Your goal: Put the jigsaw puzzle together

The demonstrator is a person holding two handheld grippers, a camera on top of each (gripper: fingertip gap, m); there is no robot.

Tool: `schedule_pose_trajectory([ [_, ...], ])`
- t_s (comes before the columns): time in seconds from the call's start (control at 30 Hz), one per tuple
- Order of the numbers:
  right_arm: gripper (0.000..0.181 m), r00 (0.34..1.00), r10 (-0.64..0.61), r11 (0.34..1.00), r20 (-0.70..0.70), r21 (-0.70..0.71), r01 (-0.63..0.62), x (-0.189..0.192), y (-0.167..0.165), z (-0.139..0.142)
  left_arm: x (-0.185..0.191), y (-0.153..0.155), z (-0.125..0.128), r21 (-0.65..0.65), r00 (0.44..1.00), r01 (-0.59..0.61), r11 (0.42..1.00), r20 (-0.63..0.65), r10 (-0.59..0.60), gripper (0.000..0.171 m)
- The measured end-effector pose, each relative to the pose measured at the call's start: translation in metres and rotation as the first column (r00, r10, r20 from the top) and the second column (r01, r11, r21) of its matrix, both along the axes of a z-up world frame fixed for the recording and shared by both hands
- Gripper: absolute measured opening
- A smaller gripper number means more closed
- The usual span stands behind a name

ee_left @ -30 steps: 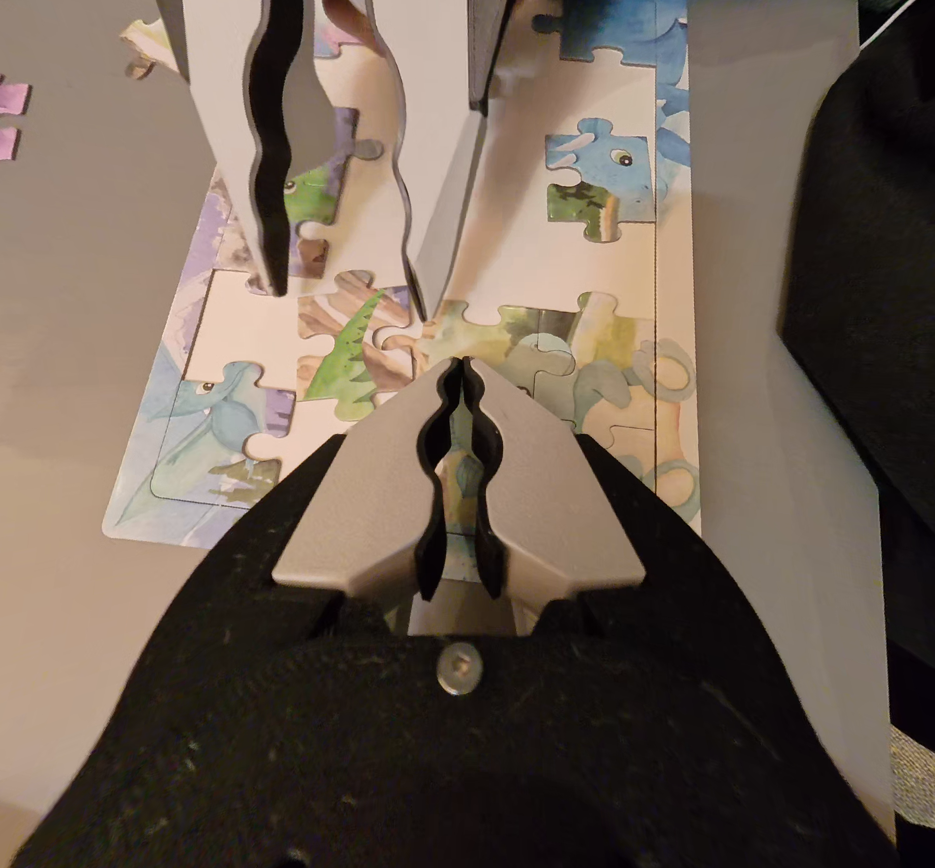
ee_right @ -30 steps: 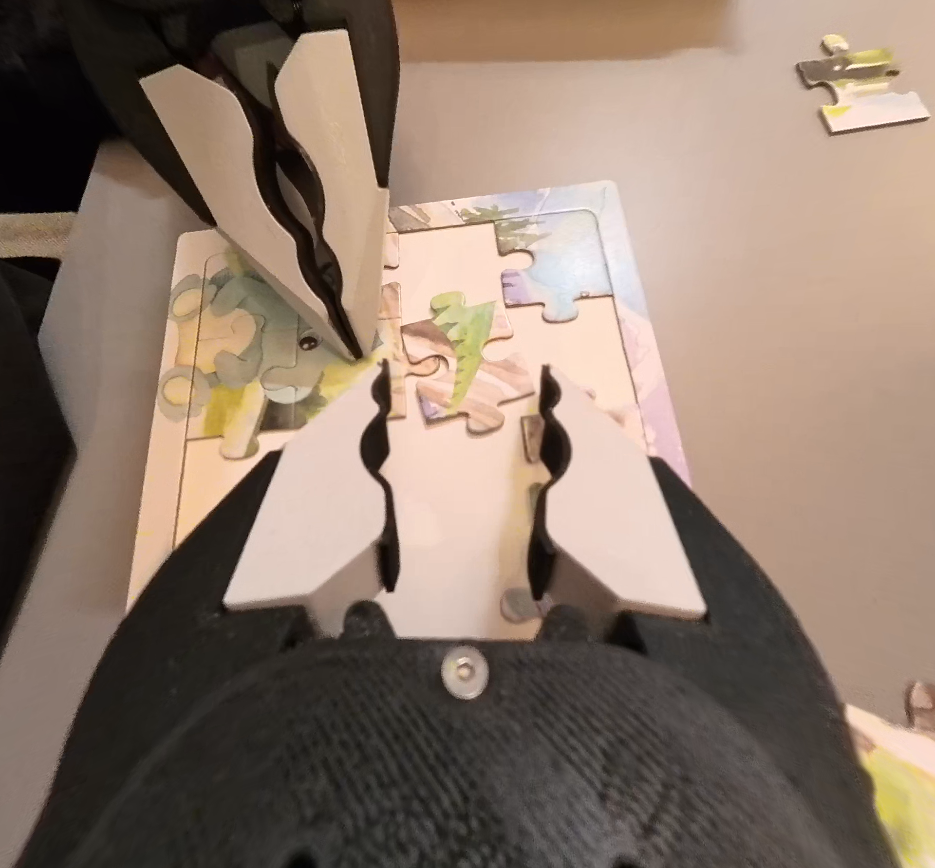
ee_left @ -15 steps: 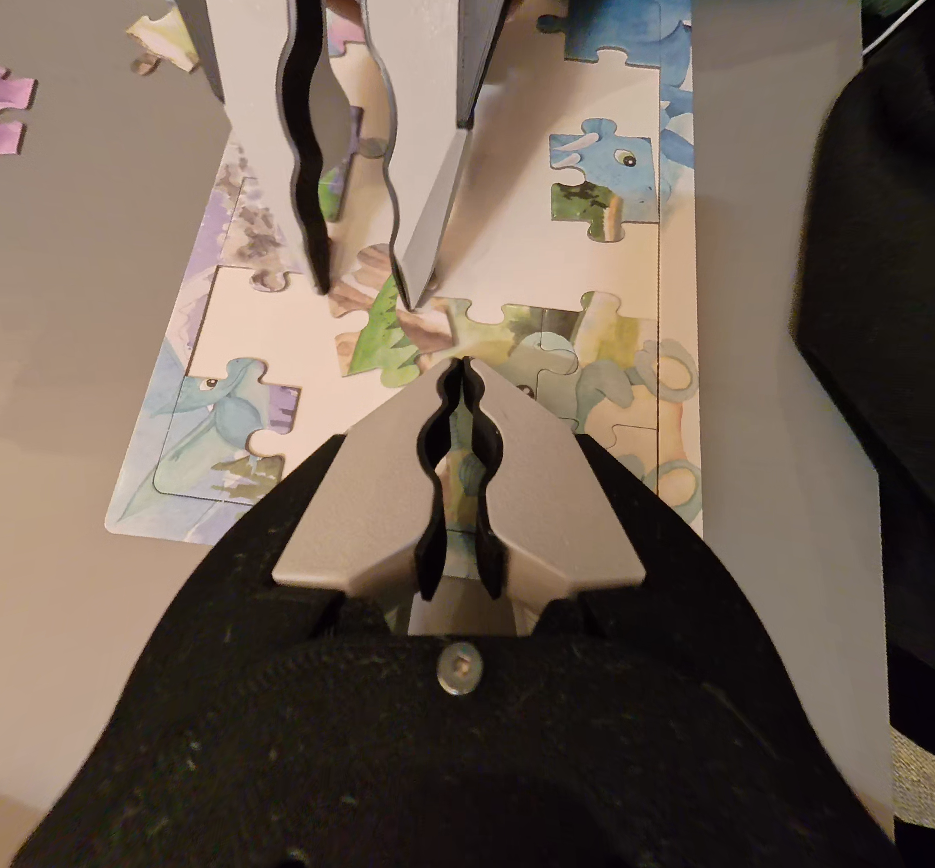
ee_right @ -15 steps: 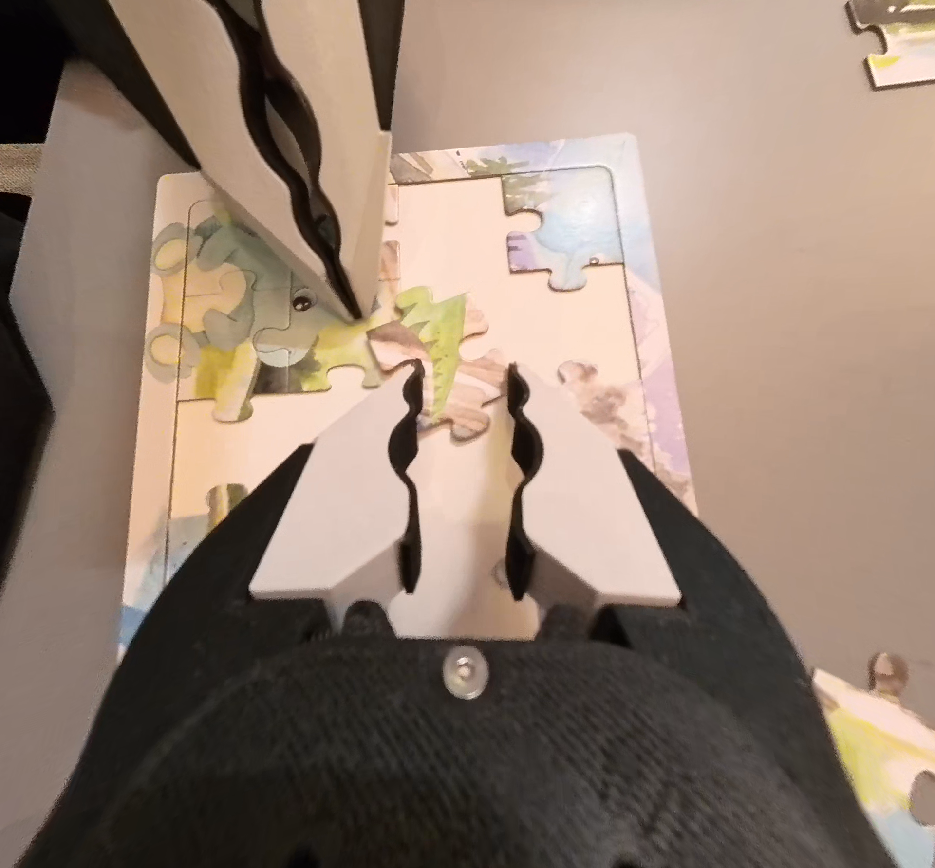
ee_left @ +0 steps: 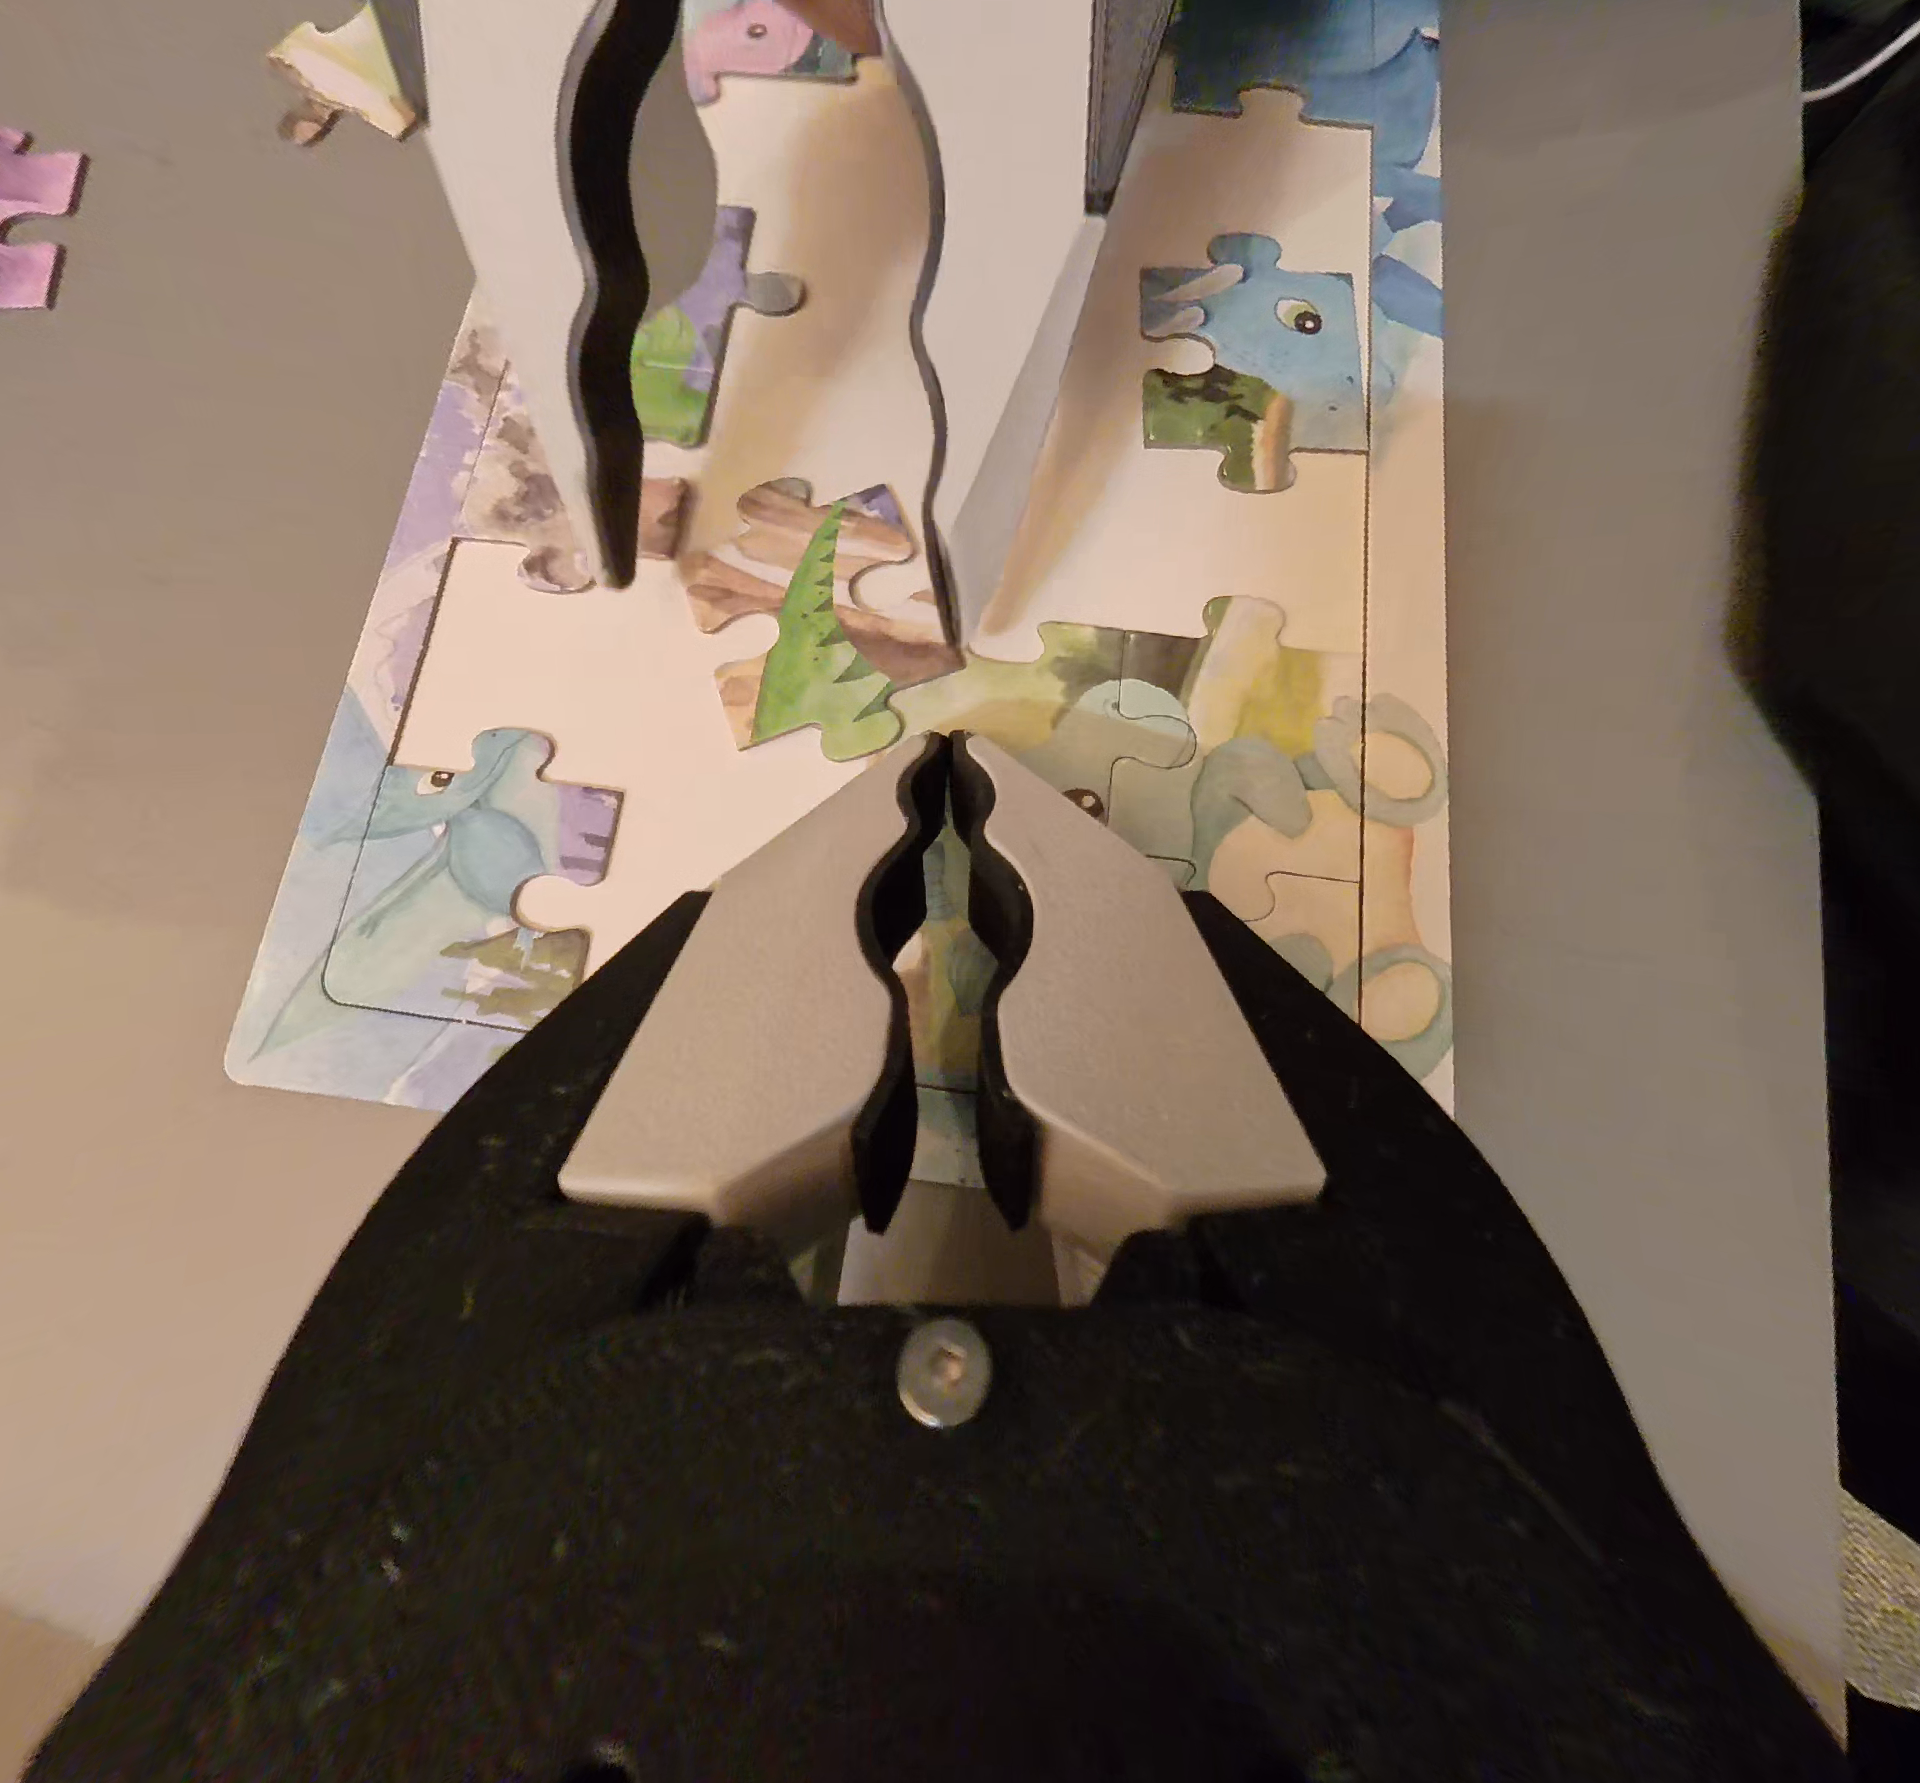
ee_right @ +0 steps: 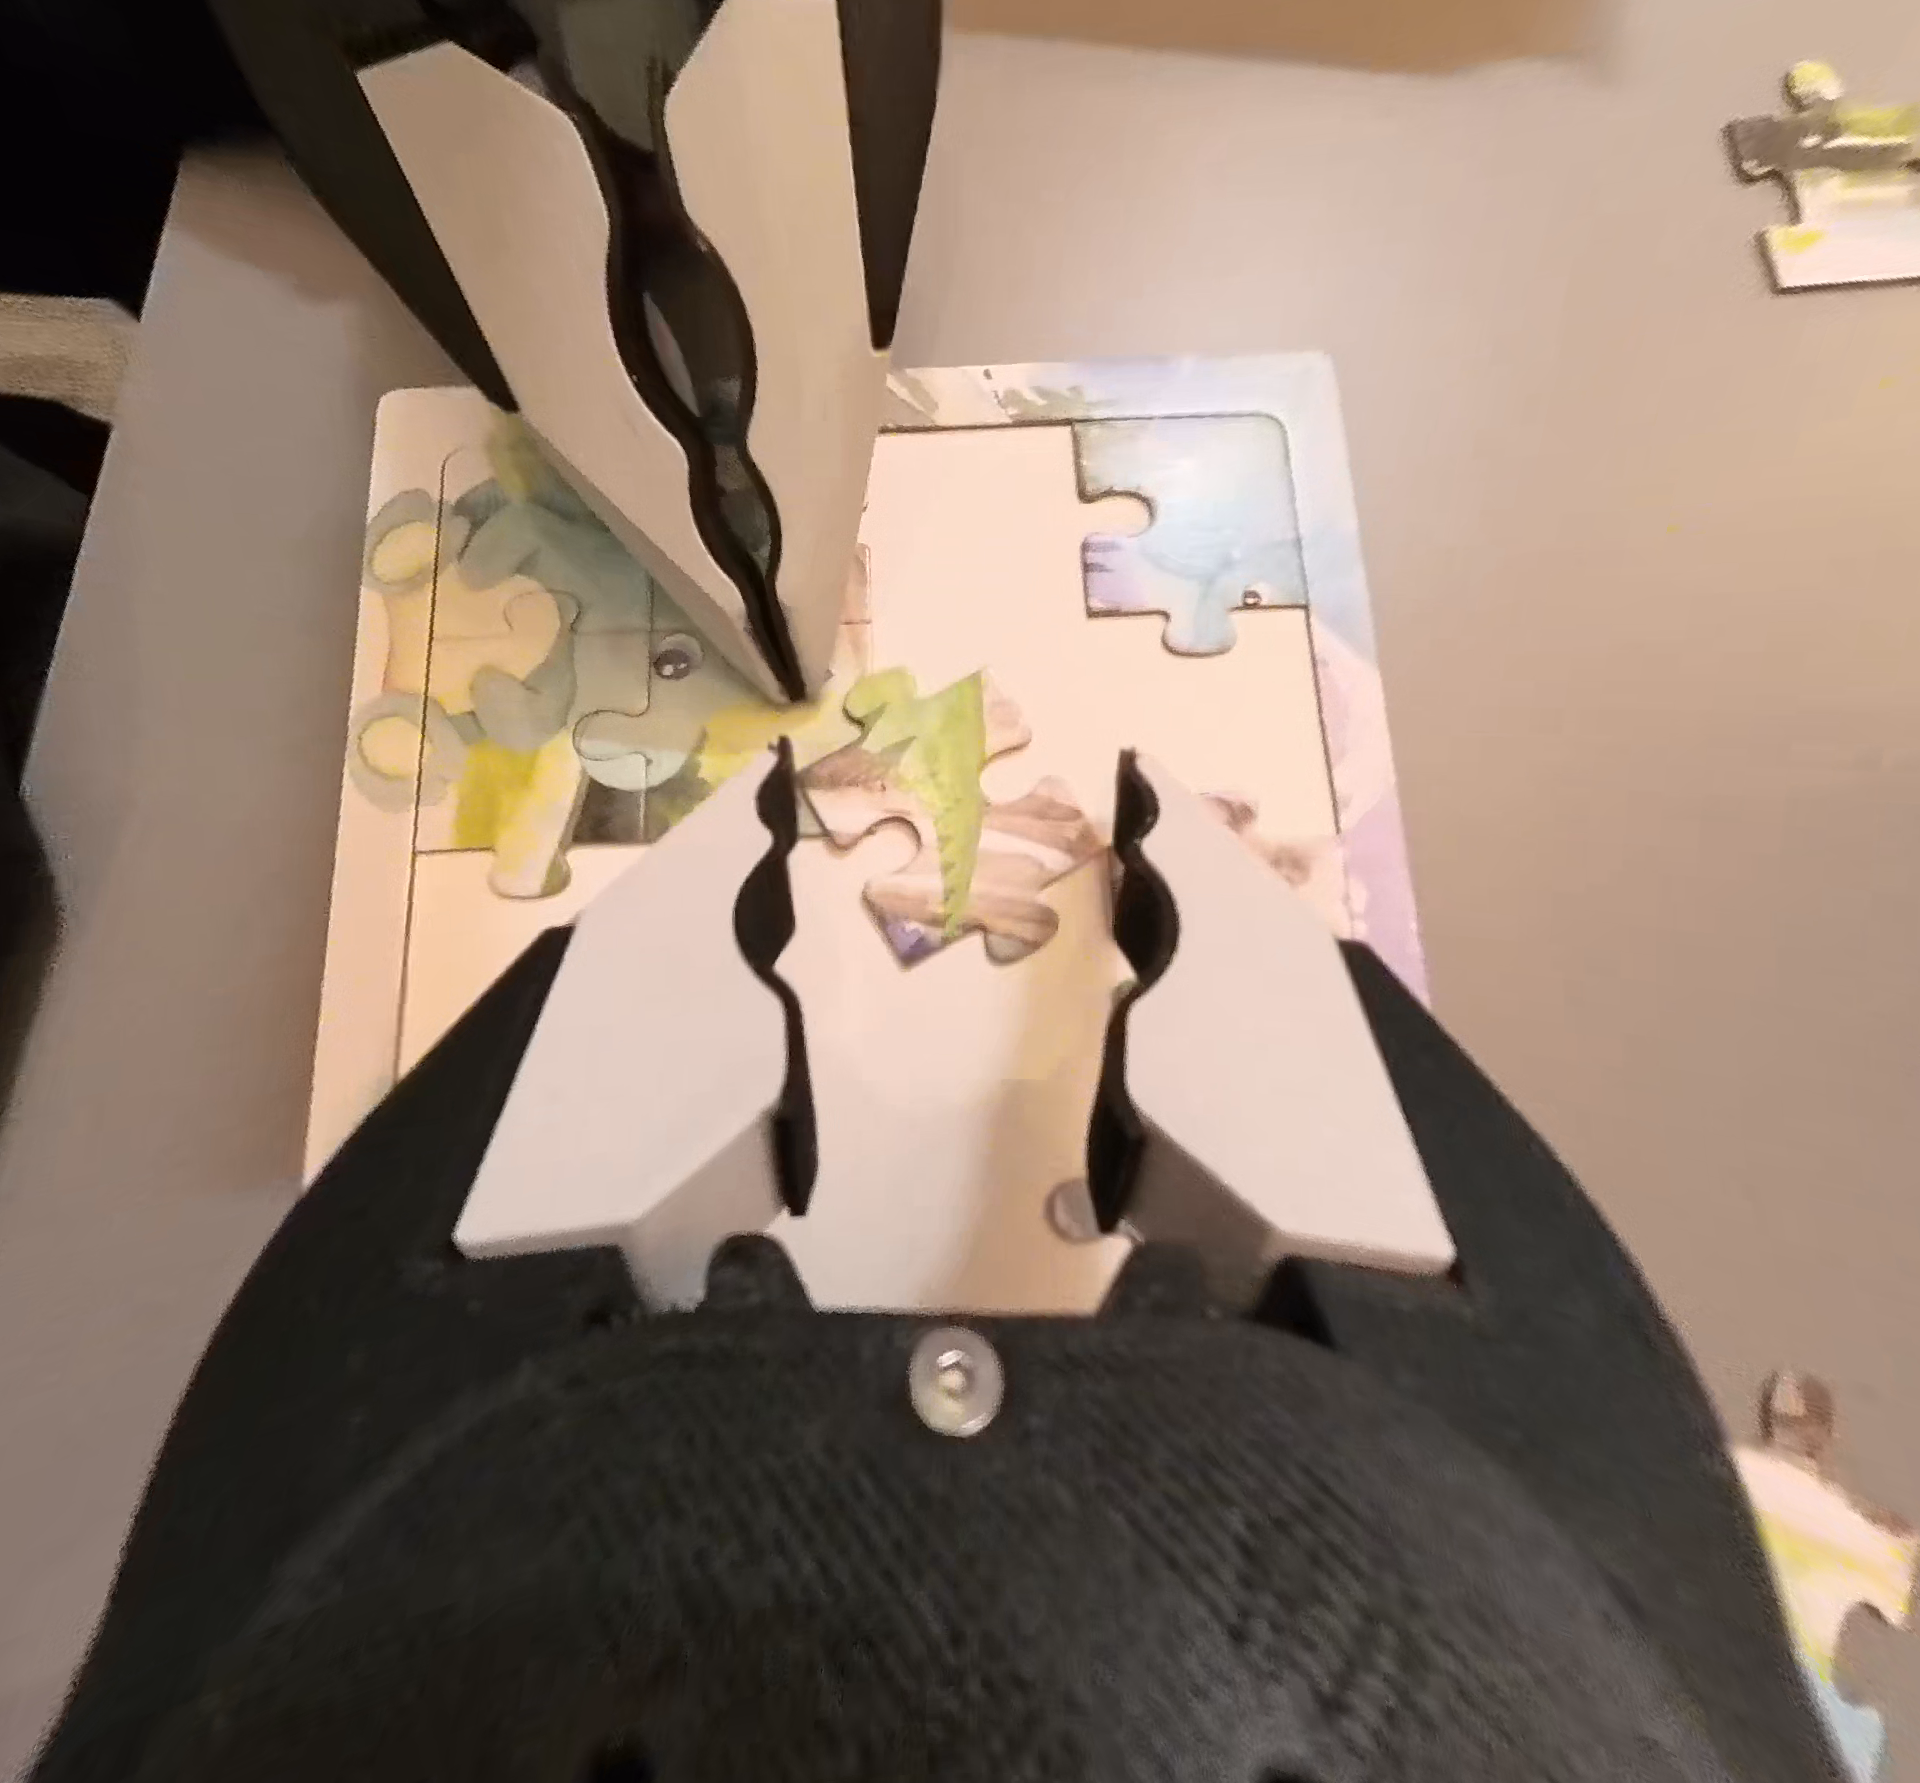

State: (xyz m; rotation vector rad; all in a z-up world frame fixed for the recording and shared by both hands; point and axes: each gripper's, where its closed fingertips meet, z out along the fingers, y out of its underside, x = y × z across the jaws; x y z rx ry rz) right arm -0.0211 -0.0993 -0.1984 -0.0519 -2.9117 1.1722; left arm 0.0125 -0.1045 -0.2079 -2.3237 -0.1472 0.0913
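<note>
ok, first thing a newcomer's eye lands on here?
Two grippers meeting over the puzzle tray: the left gripper shut, its tip at the joined dinosaur pieces, the right gripper open, straddling a loose green-tail piece lying crooked mid-tray. Most of the tray is still bare, with stray pieces out on the table.

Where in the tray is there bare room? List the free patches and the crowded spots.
Free: the bare tray floor between the corner flyer piece and the green-spiked piece; the strip between the blue horned piece and the teal cluster. Crowded: the middle, where the shut left gripper and open right gripper meet at that piece.
</note>
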Motion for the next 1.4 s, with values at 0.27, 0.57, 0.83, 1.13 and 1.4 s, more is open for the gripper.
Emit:
schedule_pose_trajectory([
  [0.27,0.058,0.994,-0.017,0.998,0.104,0.069,0.010,0.021,0.024,-0.008,-0.003,-0.002,-0.001,-0.010,0.999,-0.028,1.000,-0.019,0.028,0.000],
  [0.57,0.062,0.993,-0.118,0.993,0.013,0.015,0.118,0.015,0.025,-0.002,-0.003,-0.002,-0.001,-0.012,0.999,-0.032,0.999,-0.025,0.031,0.000],
  [0.83,0.040,0.988,-0.153,0.987,-0.012,0.043,0.153,0.015,0.013,-0.011,-0.003,-0.002,-0.001,-0.010,0.999,-0.031,0.999,-0.014,0.031,0.000],
  [1.13,0.030,0.989,-0.149,0.987,0.002,0.054,0.149,0.019,0.027,-0.011,-0.003,-0.002,-0.001,-0.010,0.999,-0.031,0.999,-0.013,0.031,0.000],
  [1.4,0.030,0.991,-0.133,0.989,0.003,0.068,0.133,0.022,0.034,-0.011,-0.003,-0.002,-0.001,-0.007,1.000,-0.031,1.000,0.001,0.031,0.000],
])
